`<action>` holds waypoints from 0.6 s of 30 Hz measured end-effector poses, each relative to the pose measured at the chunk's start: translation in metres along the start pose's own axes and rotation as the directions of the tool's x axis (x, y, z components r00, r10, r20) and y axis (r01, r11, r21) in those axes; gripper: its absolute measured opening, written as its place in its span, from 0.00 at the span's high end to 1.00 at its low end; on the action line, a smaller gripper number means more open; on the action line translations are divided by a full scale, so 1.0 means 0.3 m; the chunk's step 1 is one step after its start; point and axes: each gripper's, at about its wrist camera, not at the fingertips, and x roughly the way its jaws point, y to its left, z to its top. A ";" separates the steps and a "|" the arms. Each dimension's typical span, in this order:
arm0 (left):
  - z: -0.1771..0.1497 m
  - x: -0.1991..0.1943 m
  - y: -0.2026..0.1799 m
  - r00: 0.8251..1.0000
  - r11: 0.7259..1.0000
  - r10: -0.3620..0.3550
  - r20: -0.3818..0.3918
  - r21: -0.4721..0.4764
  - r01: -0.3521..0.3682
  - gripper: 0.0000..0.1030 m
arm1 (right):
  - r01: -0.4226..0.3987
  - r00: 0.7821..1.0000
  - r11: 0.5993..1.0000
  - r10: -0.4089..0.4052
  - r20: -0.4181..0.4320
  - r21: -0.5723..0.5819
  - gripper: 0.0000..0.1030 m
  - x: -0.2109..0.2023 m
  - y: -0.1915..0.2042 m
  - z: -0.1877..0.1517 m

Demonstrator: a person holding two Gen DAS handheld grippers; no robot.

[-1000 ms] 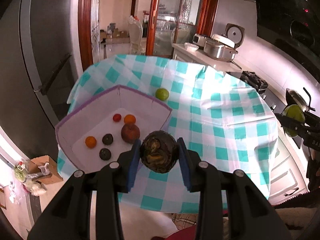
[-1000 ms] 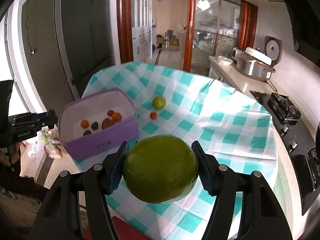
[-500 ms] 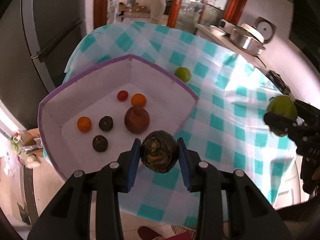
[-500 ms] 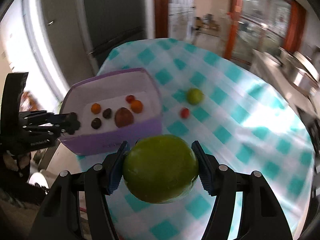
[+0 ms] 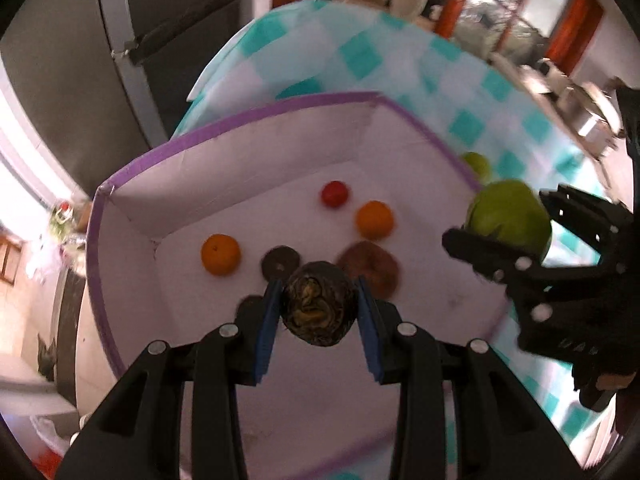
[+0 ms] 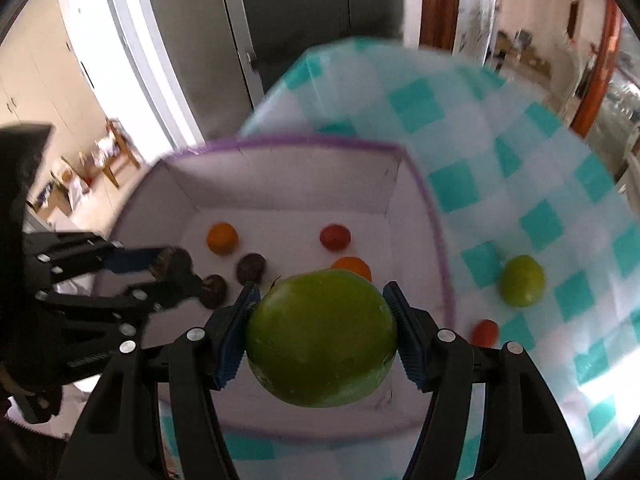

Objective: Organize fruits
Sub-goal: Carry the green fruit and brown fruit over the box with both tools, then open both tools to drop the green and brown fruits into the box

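My left gripper (image 5: 318, 312) is shut on a dark brown fruit (image 5: 318, 310) and holds it over the inside of the purple-rimmed white box (image 5: 240, 120). My right gripper (image 6: 322, 336) is shut on a large green fruit (image 6: 322, 336) above the box's near right part (image 6: 400, 152). The box floor holds two oranges (image 5: 220, 254), a red tomato (image 5: 334, 194), a brown fruit (image 5: 370, 264) and dark fruits (image 5: 280, 262). A small green fruit (image 6: 522, 280) and a red tomato (image 6: 485, 332) lie on the cloth right of the box.
The table has a teal and white checked cloth (image 6: 540, 208). A dark fridge (image 5: 160, 40) stands behind the table's far left. Kitchen counter with pots (image 5: 580, 120) is at the right. Both grippers are close together over the box.
Both grippers have moved forward and down over the box with their fruits still held. The right gripper has come in close beside the left one.
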 end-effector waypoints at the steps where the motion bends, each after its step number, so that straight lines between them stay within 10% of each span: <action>1: 0.021 0.025 0.010 1.000 1.000 0.015 -0.004 -0.005 -0.015 0.64 | 0.001 1.000 1.000 -0.001 -0.022 0.008 0.39 0.037 -0.009 0.009; 6: 0.176 0.203 0.015 0.996 0.997 0.072 -0.057 0.045 -0.069 0.64 | 0.048 0.985 0.997 -0.038 -0.170 0.056 0.39 0.218 -0.059 0.033; 18: 0.206 0.478 -0.007 0.972 0.983 0.149 -0.182 0.133 -0.126 0.63 | 0.198 0.960 0.965 -0.226 -0.165 -0.170 0.39 0.274 0.029 0.038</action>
